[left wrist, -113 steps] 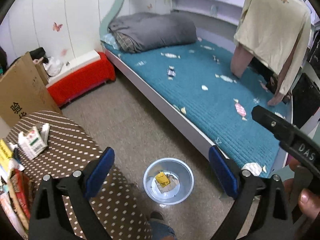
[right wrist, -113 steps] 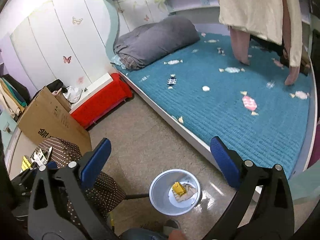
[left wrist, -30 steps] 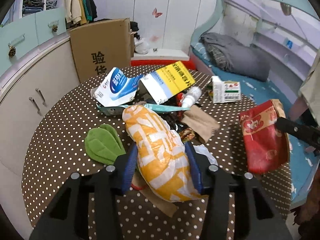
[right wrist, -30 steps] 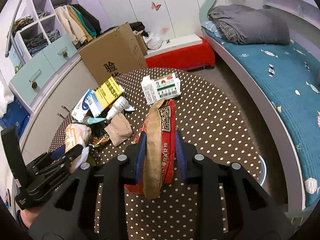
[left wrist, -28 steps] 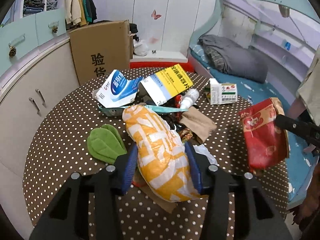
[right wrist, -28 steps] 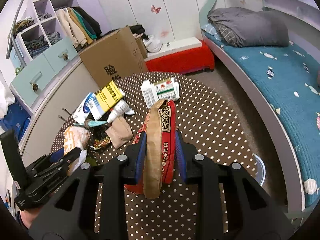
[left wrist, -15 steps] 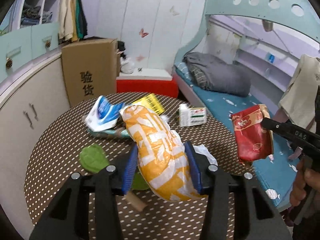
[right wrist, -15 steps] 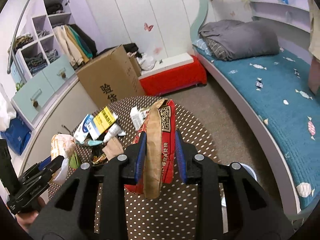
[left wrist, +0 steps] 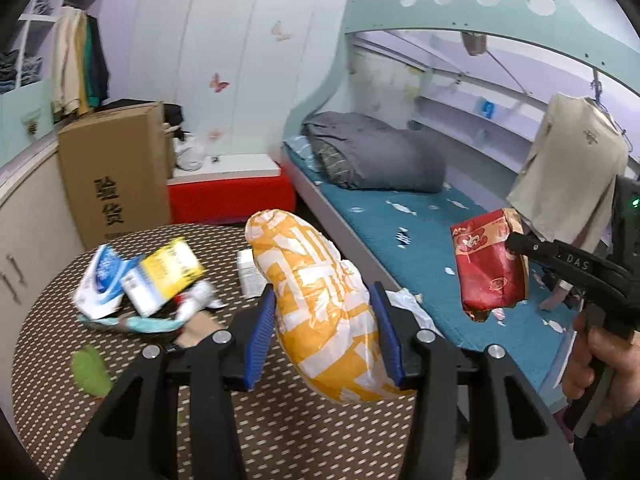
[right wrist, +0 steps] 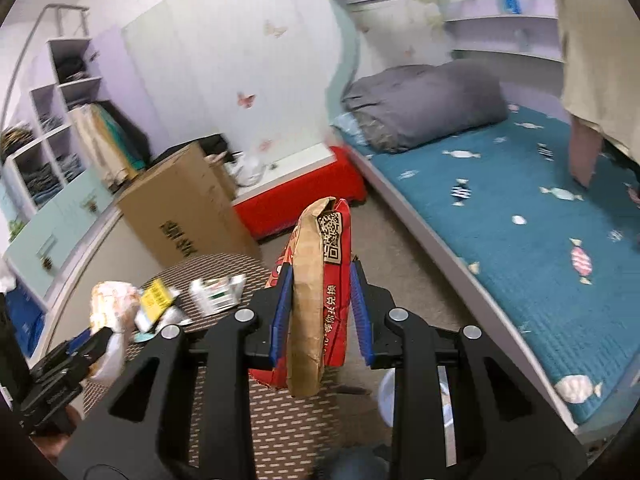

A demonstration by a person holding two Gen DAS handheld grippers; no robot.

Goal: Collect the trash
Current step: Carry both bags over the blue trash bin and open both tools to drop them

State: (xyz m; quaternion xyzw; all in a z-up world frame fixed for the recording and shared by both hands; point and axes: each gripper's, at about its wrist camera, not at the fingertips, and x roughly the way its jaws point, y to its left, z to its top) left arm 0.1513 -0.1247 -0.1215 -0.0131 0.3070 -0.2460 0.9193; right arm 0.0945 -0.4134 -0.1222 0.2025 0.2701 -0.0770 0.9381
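My left gripper (left wrist: 322, 338) is shut on an orange and white plastic bag (left wrist: 320, 300) and holds it up above the dotted round table (left wrist: 280, 432). My right gripper (right wrist: 320, 316) is shut on a red snack bag (right wrist: 320, 292) with a brown side and a QR code, lifted over the table's edge. The red snack bag also shows in the left wrist view (left wrist: 488, 264), to the right, over the bed side. A pale bin rim (right wrist: 386, 396) shows low on the floor behind my right gripper's finger.
More trash lies on the table: a blue and white box (left wrist: 100, 284), a yellow box (left wrist: 168, 276), a white carton (right wrist: 218, 294), a green piece (left wrist: 90, 370). A cardboard box (left wrist: 116, 176), red bench (left wrist: 228, 196) and teal bed (right wrist: 520, 232) stand around.
Both grippers have risen and swung toward the bed with their bags held. The table and its trash have dropped lower in both views.
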